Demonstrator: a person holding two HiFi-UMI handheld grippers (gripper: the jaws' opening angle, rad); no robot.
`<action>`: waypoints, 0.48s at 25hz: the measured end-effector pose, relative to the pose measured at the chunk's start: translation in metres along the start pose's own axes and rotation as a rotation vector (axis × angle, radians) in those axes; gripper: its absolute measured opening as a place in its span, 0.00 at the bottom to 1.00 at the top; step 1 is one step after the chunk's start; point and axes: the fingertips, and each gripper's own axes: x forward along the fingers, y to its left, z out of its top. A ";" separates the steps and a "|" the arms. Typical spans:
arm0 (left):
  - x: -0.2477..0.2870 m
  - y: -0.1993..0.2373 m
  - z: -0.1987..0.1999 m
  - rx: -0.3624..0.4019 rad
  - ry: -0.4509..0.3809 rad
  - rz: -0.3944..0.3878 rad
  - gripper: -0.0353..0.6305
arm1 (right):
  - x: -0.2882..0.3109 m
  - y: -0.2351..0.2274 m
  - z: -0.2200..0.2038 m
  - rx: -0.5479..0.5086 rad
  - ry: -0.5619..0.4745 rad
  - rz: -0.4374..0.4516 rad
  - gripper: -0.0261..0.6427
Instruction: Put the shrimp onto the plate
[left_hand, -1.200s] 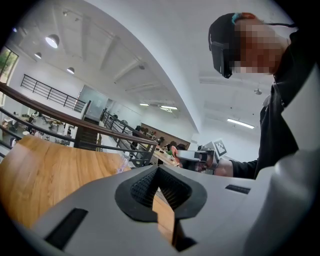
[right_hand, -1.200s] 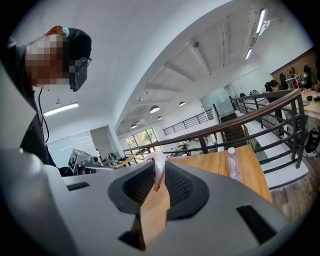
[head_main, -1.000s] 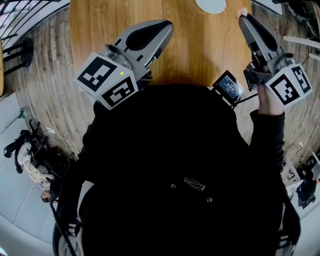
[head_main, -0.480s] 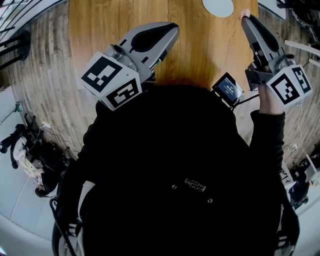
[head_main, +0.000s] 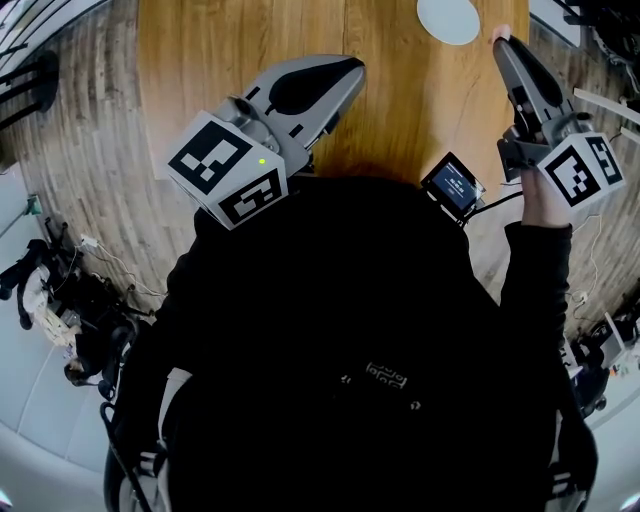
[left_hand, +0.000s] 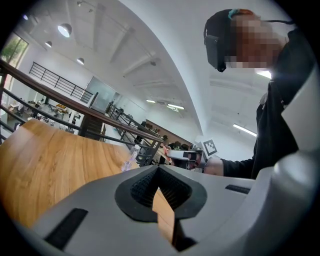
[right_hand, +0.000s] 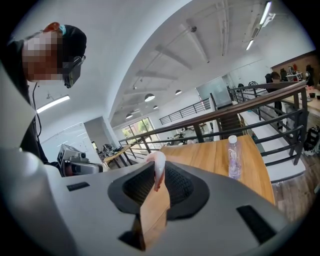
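Nearest, over the wooden table (head_main: 400, 110), the left gripper (head_main: 343, 74) has its jaws closed together with nothing between them. Farther out on the right, the right gripper (head_main: 501, 44) pinches the pale shrimp (right_hand: 159, 162) at its tips, jaws narrow (tail end poking up). It sits near the white plate (head_main: 448, 18), which lies at the far edge.

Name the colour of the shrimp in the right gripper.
The shrimp is pale pinkish white with a reddish tip; the right gripper view shows it best.
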 end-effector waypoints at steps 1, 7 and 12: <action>0.001 0.000 -0.001 -0.004 0.002 0.000 0.06 | 0.001 -0.004 -0.001 0.003 0.005 -0.003 0.15; 0.005 0.002 -0.005 -0.020 0.014 -0.008 0.06 | 0.012 -0.021 -0.008 0.023 0.024 -0.010 0.15; 0.009 0.002 -0.010 -0.030 0.024 -0.022 0.06 | 0.018 -0.039 -0.020 0.024 0.058 -0.021 0.15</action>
